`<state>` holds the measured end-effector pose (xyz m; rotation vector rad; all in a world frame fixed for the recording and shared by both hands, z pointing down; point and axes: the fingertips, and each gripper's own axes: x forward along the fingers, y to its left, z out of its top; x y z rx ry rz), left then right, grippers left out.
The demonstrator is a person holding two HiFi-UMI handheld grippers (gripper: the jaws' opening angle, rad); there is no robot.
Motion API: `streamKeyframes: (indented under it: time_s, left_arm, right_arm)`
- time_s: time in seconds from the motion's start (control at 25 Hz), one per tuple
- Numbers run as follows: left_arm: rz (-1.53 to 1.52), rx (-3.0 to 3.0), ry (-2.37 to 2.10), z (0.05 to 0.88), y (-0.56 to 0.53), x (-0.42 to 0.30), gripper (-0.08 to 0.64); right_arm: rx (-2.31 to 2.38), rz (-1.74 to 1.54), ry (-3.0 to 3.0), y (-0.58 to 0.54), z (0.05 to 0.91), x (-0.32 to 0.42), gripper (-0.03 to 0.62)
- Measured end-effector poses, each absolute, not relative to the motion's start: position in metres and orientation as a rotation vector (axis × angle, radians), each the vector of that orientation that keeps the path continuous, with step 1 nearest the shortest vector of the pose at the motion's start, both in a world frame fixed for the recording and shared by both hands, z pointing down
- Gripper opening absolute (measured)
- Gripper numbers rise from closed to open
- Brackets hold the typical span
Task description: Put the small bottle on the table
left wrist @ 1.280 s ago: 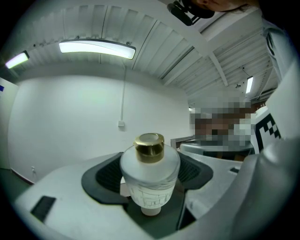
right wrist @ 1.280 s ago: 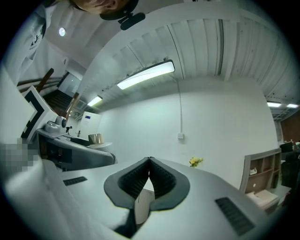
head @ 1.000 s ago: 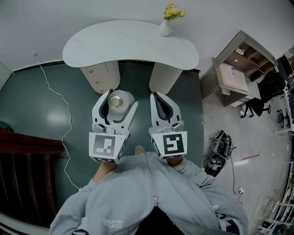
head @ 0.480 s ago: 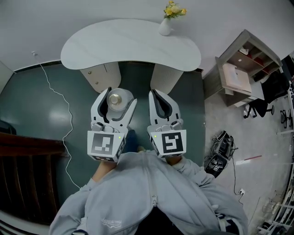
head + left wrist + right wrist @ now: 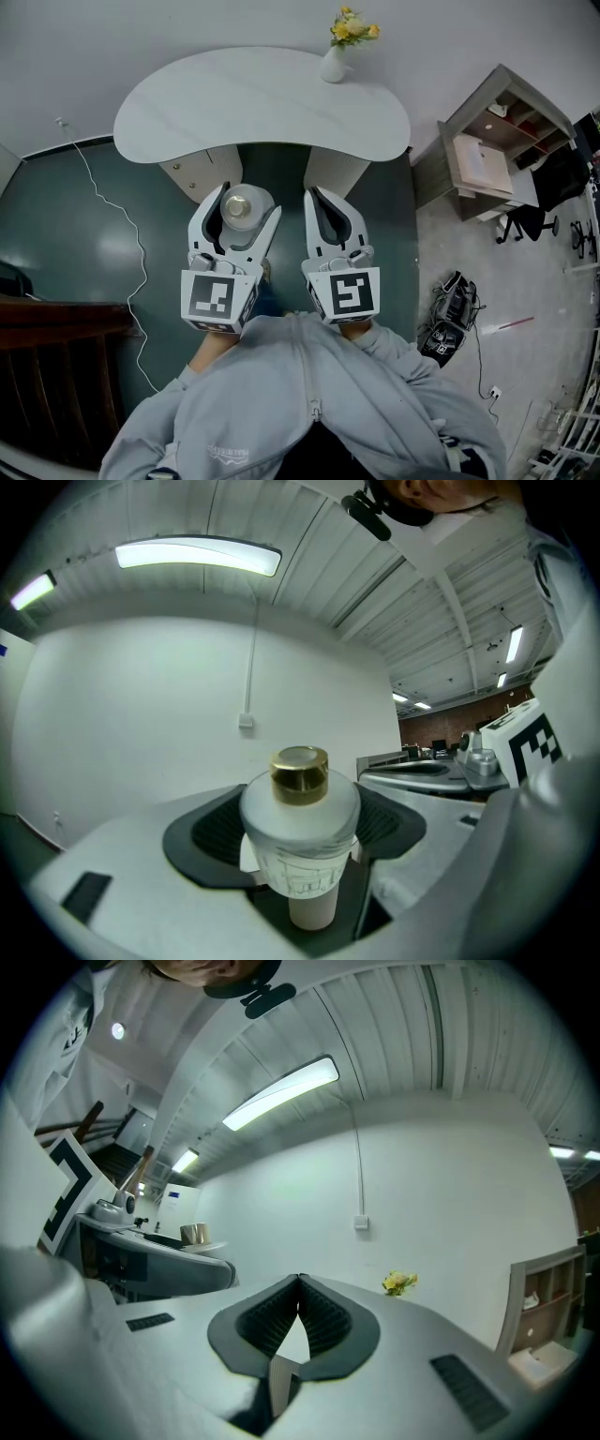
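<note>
1. The small frosted white bottle with a gold cap [image 5: 300,829] stands upright between the jaws of my left gripper [image 5: 246,199]. The jaws are closed against its sides and hold it over the dark green floor [image 5: 84,234], short of the table.
2. My right gripper [image 5: 299,1283], just beside the left, has its jaws pressed together with nothing between them.
3. Ahead lies the white kidney-shaped table [image 5: 253,98]. A white vase of yellow flowers [image 5: 335,61] stands at its far edge.
4. A thin white cable [image 5: 105,203] trails across the floor on my left.
</note>
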<state>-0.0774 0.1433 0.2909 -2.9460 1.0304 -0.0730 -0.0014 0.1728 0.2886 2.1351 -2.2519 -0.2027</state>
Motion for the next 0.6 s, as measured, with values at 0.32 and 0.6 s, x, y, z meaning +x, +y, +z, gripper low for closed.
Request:
streamKeyframes:
  time_s: [0.32, 0.6]
  left_arm:
    - [-0.086, -2.965, 0.973, 0.288, 0.075, -0.048, 0.334]
    - [-0.11, -2.985, 0.92, 0.289, 0.019, -0.035, 0.334]
  right_arm:
    - [2.169, -0.163, -2.202, 0.105, 0.293, 0.028, 0.026]
    - [2.18, -0.157, -2.184, 0.049, 0.293, 0.036, 0.026]
